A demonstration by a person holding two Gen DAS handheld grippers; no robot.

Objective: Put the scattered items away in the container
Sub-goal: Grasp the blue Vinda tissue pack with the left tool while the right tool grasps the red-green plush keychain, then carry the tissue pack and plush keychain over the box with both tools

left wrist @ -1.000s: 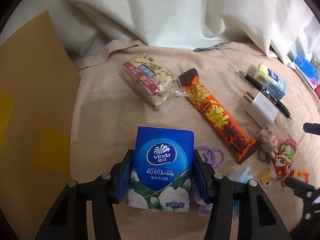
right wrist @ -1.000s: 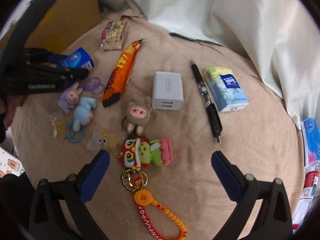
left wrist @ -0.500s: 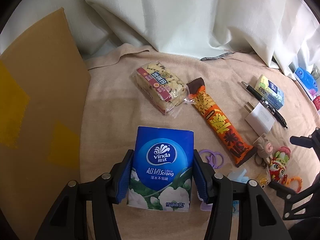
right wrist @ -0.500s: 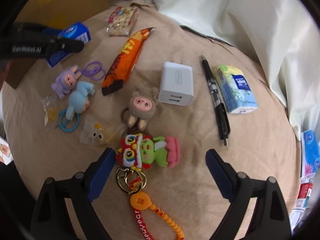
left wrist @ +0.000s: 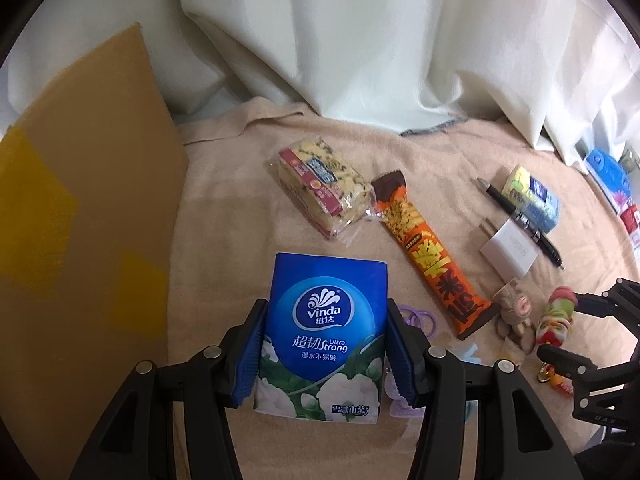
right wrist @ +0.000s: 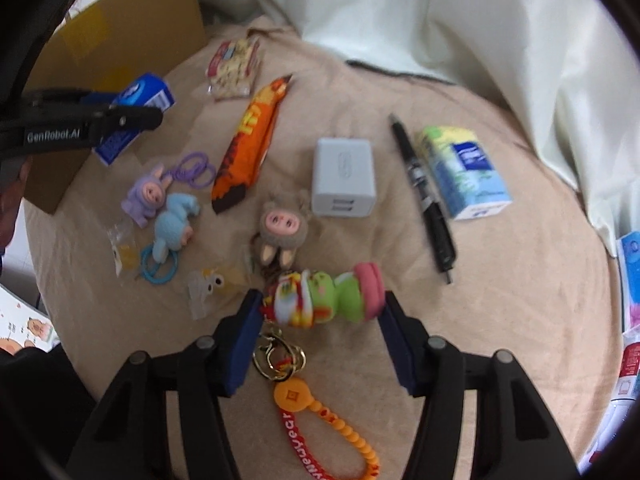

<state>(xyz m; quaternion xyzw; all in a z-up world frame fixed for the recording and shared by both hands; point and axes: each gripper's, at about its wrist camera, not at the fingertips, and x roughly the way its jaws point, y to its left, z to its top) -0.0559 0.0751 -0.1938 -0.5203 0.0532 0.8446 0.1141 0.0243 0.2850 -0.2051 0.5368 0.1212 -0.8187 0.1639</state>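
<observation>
Tissues first: your left gripper (left wrist: 326,354) is clamped on the blue Vinda tissue pack (left wrist: 325,338), both blue pads pressed to its sides, and holds it above the tan cloth (left wrist: 224,216), next to the cardboard box (left wrist: 80,200) on your left. Your right gripper (right wrist: 320,336) has its 2 fingers at either end of the lion-dance plush keychain (right wrist: 324,300); the blur keeps me from telling whether the pads are already touching it. Its gold ring and orange beaded strap (right wrist: 320,432) trail back toward you between the fingers. Just beyond lie the brown pig plush (right wrist: 282,228), white charger (right wrist: 344,178), black pen (right wrist: 424,196) and a small tissue pack (right wrist: 464,172), side by side.
</observation>
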